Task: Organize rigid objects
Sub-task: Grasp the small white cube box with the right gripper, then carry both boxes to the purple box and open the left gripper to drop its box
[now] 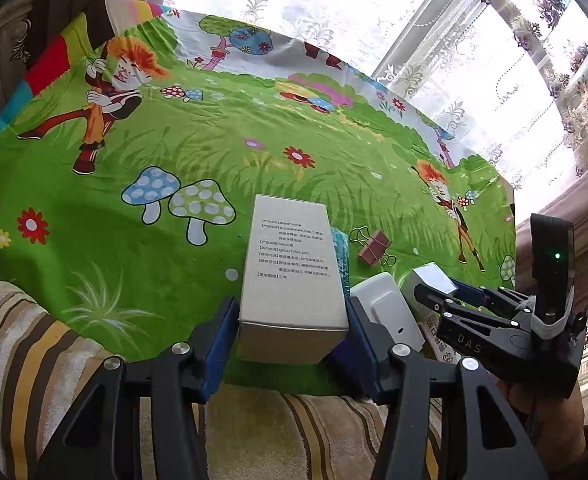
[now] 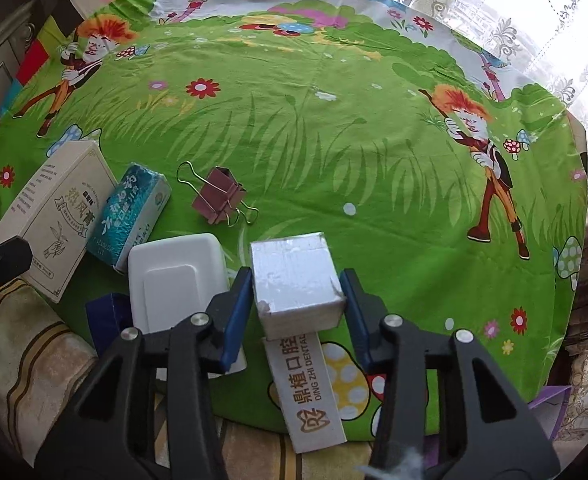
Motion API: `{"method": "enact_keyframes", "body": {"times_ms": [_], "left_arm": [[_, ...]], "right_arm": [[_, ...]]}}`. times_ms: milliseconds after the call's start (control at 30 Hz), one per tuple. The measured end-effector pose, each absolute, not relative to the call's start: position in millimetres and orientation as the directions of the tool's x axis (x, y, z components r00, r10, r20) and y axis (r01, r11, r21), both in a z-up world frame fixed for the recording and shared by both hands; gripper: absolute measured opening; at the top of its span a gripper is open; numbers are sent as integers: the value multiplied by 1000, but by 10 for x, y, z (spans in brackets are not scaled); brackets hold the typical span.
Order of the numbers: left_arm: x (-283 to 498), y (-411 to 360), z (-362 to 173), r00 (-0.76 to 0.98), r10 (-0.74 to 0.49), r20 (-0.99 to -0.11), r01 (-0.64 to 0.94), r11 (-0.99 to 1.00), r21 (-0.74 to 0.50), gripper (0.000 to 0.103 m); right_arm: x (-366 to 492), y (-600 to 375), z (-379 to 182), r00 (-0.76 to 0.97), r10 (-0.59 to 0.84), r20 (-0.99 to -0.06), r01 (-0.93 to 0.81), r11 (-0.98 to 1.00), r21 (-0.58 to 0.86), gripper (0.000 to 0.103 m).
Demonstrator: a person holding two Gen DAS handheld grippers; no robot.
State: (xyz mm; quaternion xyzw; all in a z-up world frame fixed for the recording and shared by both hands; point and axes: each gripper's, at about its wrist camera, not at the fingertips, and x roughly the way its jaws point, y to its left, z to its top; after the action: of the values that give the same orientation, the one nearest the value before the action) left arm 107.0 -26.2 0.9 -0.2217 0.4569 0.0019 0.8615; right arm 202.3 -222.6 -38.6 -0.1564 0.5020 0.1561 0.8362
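Now clamped between the left gripper (image 1: 292,320) pads: a tall grey carton (image 1: 290,276) with printed text, raised off the green cartoon tabletop (image 1: 222,128). Right gripper (image 2: 298,304) closed on a small silver-white box (image 2: 296,280), above a dental-branded carton (image 2: 314,392). Just left of the right gripper, a white plastic case (image 2: 174,276); beyond, a teal box (image 2: 134,208) and a maroon binder clip (image 2: 220,196).

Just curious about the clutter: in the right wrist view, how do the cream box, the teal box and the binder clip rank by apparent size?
Largest to smallest as they look:
1. cream box
2. teal box
3. binder clip
All three lie at a similar distance, so the order is likely real.
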Motion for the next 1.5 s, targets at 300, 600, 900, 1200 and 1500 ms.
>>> {"method": "enact_keyframes", "body": {"times_ms": [300, 600, 900, 1200, 1500], "left_arm": [[1028, -216, 78, 626, -187, -757, -214, 892, -397, 53], [959, -291, 231, 687, -144, -712, -183, 914, -361, 53], [871, -349, 376, 742, -84, -666, -181, 930, -319, 51], [806, -529, 519, 759, -94, -644, -141, 942, -303, 51], [806, -1298, 695, 716, -251, -651, 63, 953, -297, 51]], "right_arm": [[1834, -2440, -80, 572, 123, -811, -303, 950, -70, 44], [1535, -2651, 103, 657, 110, -746, -223, 973, -53, 44], [1310, -2961, 207, 694, 114, -711, -152, 988, 10, 44], [1197, -3268, 237, 696, 129, -706, -105, 991, 77, 44], [968, -3715, 271, 701, 103, -706, -43, 994, 103, 44]]}}
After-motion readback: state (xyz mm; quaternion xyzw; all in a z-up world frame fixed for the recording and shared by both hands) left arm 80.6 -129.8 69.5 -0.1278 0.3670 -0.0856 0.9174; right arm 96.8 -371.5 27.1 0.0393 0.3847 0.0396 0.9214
